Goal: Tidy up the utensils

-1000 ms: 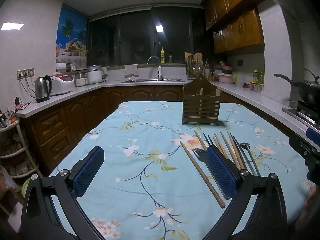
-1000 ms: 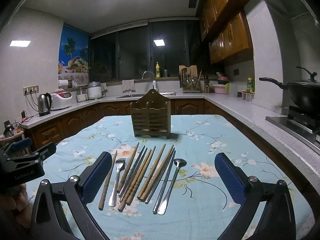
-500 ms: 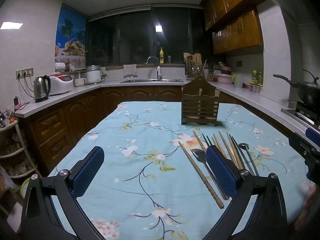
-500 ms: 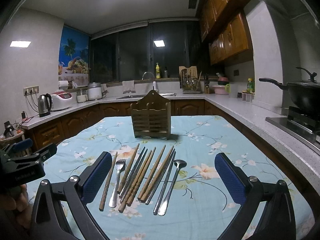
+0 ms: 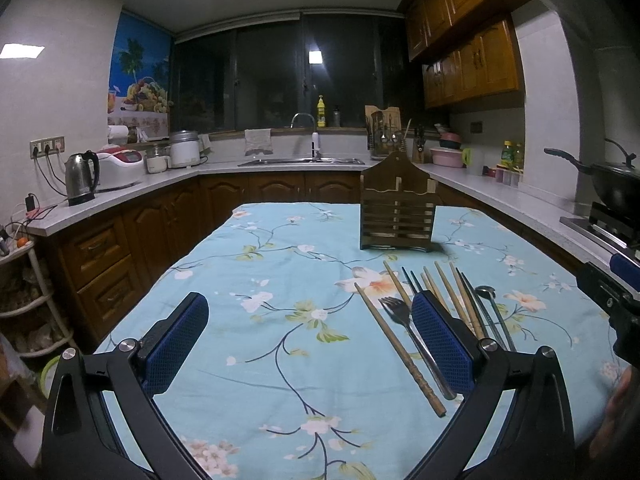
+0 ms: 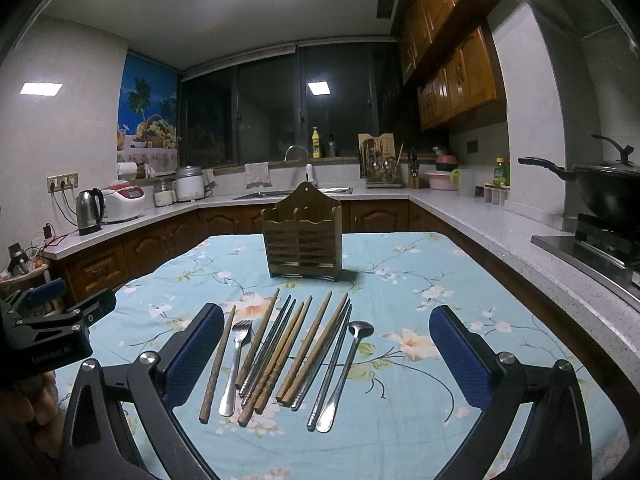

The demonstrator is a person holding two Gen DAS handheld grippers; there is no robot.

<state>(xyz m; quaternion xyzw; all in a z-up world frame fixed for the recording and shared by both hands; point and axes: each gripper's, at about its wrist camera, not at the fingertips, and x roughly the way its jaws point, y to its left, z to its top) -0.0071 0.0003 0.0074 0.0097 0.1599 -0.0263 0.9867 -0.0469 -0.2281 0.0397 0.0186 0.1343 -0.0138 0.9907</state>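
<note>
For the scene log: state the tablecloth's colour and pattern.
The tablecloth is light blue with white and peach flowers on dark branches; the right wrist view shows it best.

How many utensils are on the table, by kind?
Wooden chopsticks: 6
Metal chopsticks: 4
Fork: 1
Spoon: 1
Total: 12
</note>
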